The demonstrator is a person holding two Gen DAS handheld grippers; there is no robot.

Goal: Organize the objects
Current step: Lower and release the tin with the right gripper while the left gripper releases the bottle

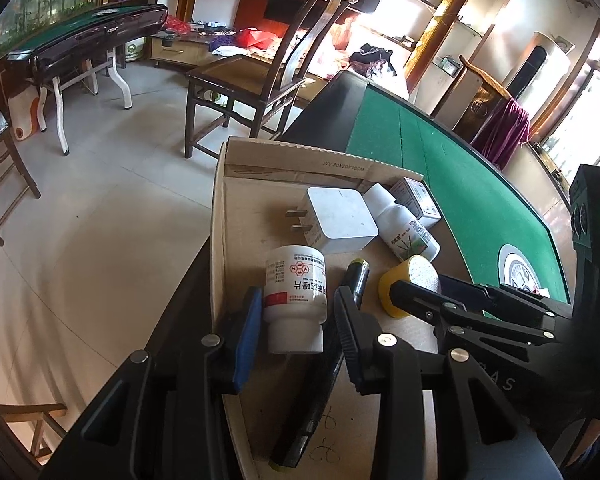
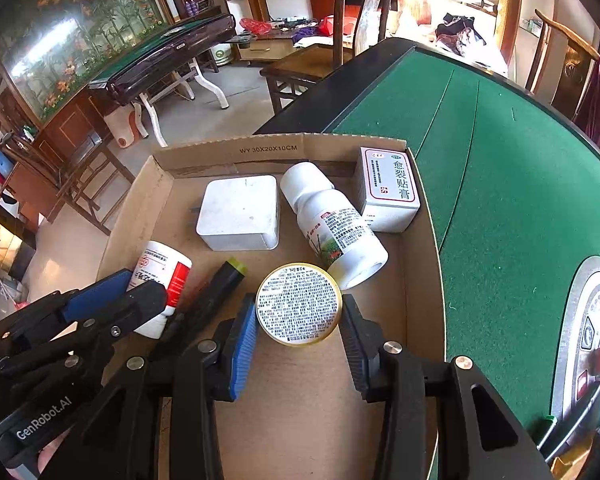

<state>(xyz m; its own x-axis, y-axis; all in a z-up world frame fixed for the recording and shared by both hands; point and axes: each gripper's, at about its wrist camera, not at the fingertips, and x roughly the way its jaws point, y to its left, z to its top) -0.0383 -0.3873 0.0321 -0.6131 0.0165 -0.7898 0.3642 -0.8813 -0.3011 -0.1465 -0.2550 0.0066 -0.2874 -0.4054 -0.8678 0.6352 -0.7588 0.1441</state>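
Observation:
An open cardboard box (image 1: pixel 320 164) (image 2: pixel 268 148) sits on the green-felt table (image 2: pixel 500 160). My left gripper (image 1: pixel 299 294) (image 2: pixel 142 284) is shut on a white pill bottle with a red label (image 1: pixel 294 280) (image 2: pixel 168 268), cap toward the camera, low over the box's near left. My right gripper (image 2: pixel 300 302) (image 1: pixel 418 284) is shut on a round yellow tin (image 2: pixel 299 304) (image 1: pixel 388 300), its printed white face up. Both grippers are side by side inside the box. A black marker with a yellow end (image 1: pixel 356 276) (image 2: pixel 220 284) lies between them.
Further back in the box lie a white plug adapter (image 2: pixel 240 212), a white bottle with a green label (image 2: pixel 332 224) on its side and a small white medicine carton (image 2: pixel 388 188). A wooden chair (image 1: pixel 252 80) stands beyond the table edge. A round panel (image 2: pixel 596 320) is set into the felt at right.

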